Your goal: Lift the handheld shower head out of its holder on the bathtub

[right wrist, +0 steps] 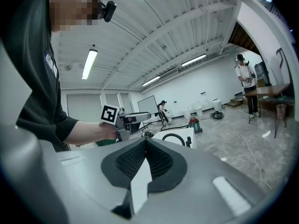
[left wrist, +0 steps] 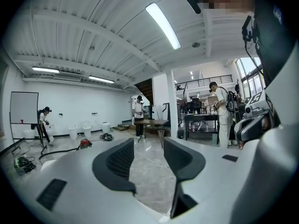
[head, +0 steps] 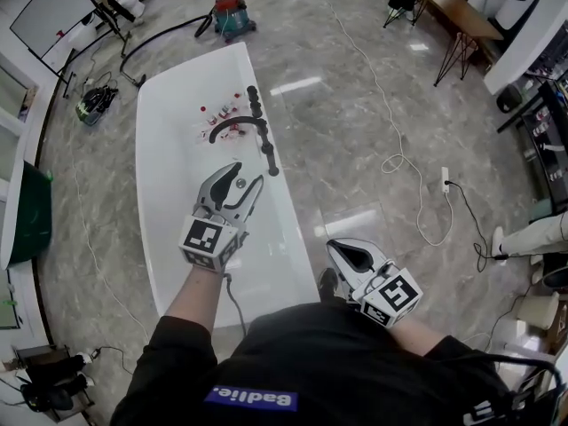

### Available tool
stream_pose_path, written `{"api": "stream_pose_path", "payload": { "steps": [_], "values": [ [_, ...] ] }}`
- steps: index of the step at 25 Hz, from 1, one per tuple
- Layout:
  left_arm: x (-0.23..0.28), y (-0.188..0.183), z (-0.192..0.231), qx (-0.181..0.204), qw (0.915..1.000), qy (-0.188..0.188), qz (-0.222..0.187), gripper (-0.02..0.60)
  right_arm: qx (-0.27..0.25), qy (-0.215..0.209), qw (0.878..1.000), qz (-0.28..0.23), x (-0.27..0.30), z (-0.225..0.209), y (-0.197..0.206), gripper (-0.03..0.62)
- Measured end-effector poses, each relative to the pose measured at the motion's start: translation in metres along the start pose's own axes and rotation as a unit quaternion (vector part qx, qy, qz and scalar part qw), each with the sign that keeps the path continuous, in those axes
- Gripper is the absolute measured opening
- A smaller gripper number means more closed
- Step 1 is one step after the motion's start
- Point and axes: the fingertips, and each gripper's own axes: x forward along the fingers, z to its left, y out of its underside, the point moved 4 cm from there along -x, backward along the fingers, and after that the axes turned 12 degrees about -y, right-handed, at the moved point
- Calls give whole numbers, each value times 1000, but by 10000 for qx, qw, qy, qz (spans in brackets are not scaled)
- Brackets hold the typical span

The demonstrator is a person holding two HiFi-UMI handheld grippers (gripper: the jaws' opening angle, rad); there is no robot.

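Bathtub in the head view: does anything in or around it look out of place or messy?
Yes. Small red and white bits lie scattered on the tub's floor near the black fittings; what they are is too small to tell. Nothing looks spilled or broken.

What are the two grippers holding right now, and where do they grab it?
Nothing. The left gripper is open with only floor showing between its jaws, and the right gripper is shut with nothing in it.
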Motion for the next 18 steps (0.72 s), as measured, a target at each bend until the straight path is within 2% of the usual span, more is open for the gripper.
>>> {"api": "stream_pose_path", "payload": {
  "steps": [18],
  "values": [
    [56, 60, 16, -29, 9983, -94, 570, 196, 297, 542, 9981, 59, -26, -22, 21, 2]
  ]
}}
